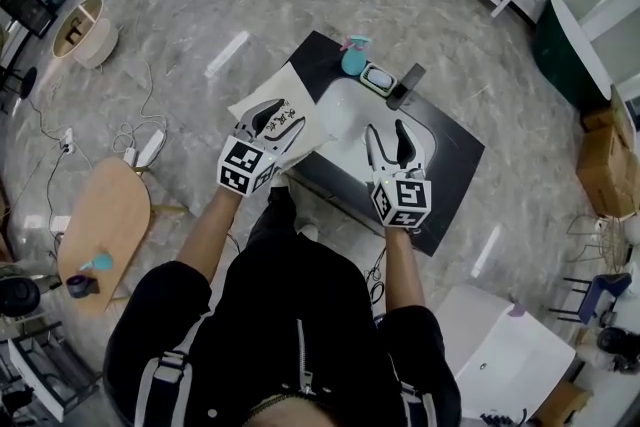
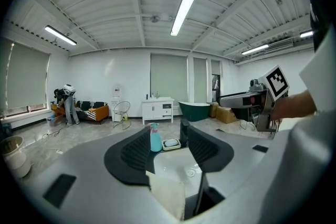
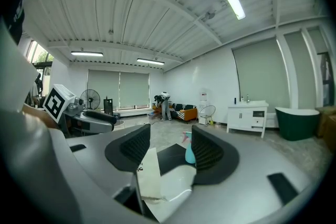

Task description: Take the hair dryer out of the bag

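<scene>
While we hold both grippers over the black counter, the bag lies on its left end, right against the white basin. Left gripper: jaws spread, sitting over the bag's printed end. Its own view shows cream bag fabric low in the gap, with the pads not pressing on it. Right gripper: jaws spread too, over the basin's right side. Its view shows a bag edge with black print in the gap, close to the left jaw, no pinch. We can't see the dryer in any view, so we can't tell if it's in the bag. Teal spray bottle and soap dish sit at the counter's far edge, beyond the basin, apart from both grippers.
</scene>
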Available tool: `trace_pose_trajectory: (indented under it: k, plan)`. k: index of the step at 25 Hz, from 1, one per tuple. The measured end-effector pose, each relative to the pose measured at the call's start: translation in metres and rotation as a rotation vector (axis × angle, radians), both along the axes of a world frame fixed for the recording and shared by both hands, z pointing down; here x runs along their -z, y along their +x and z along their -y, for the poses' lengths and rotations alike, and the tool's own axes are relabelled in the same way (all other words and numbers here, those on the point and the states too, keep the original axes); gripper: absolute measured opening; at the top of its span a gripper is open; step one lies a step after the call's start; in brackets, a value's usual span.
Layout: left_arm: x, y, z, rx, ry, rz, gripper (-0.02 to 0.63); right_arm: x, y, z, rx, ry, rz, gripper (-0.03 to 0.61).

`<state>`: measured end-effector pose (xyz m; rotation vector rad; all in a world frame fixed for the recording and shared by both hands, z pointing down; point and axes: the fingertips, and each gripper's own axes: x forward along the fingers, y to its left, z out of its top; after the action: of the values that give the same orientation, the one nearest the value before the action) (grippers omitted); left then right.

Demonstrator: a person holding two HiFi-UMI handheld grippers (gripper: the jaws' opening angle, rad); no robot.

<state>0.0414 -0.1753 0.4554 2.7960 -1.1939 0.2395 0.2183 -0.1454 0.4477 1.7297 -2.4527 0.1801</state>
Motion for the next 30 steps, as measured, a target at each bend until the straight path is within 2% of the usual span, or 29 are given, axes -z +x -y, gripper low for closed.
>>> trace_pose_trajectory:
  k: [9,16,25,30]
  plan:
    - [-0.023,-0.014,0.005,-0.007,-0.049,0.024,0.236,-0.017,-0.016,0.002,0.01,-0.047,-0.004,0.242]
    - [-0.061,-0.011,0.002,-0.038,-0.116,0.066,0.236,-0.04,-0.025,0.002,0.016,-0.1,-0.012,0.244]
    - [-0.129,0.004,-0.011,-0.135,-0.202,0.164,0.236,-0.059,-0.022,0.001,-0.011,-0.145,-0.012,0.245]
    - [-0.171,0.01,-0.021,-0.183,-0.272,0.267,0.236,-0.067,-0.02,0.001,-0.022,-0.166,-0.01,0.245]
